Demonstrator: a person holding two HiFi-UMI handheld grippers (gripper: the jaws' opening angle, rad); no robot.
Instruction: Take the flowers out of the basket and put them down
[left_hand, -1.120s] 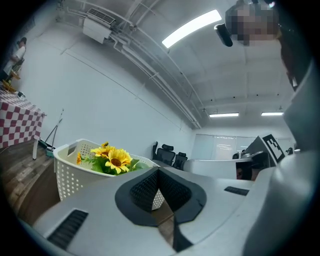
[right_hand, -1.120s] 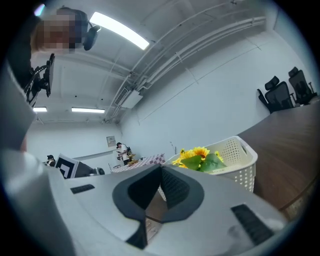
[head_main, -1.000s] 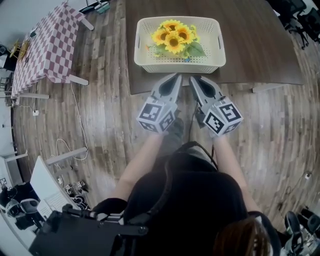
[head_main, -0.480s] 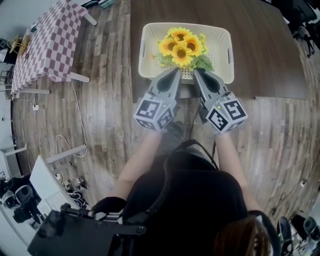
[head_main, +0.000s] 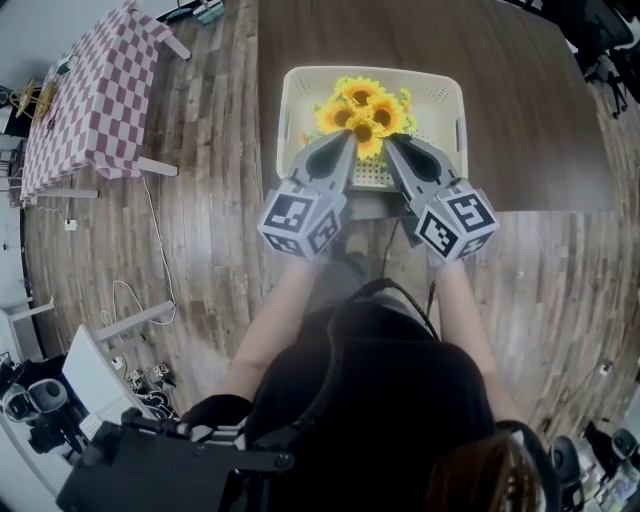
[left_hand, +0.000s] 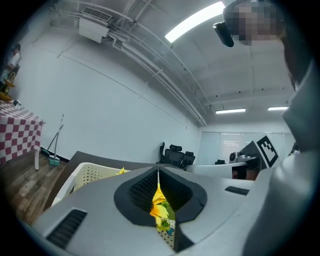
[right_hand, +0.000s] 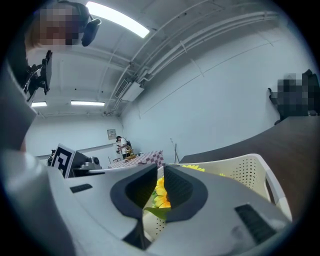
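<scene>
A bunch of yellow sunflowers with green leaves lies in a cream perforated basket on a dark wooden table. Both grippers point level over the basket's near rim, side by side, tips just short of the flowers. My left gripper is shut, its jaws meeting in a thin line, empty. My right gripper has just been opening its jaws; a narrow gap stands between them with nothing in it. Through both gaps I see the sunflowers beyond.
A table with a pink checked cloth stands at the left on the plank floor. Black office chairs sit at the far right. Cables and equipment lie at the lower left. The basket's white wall shows left of my left gripper.
Both grippers have advanced together from in front of the table to over the basket's near rim, closing on the sunflowers. The flowers and basket have not been moved.
</scene>
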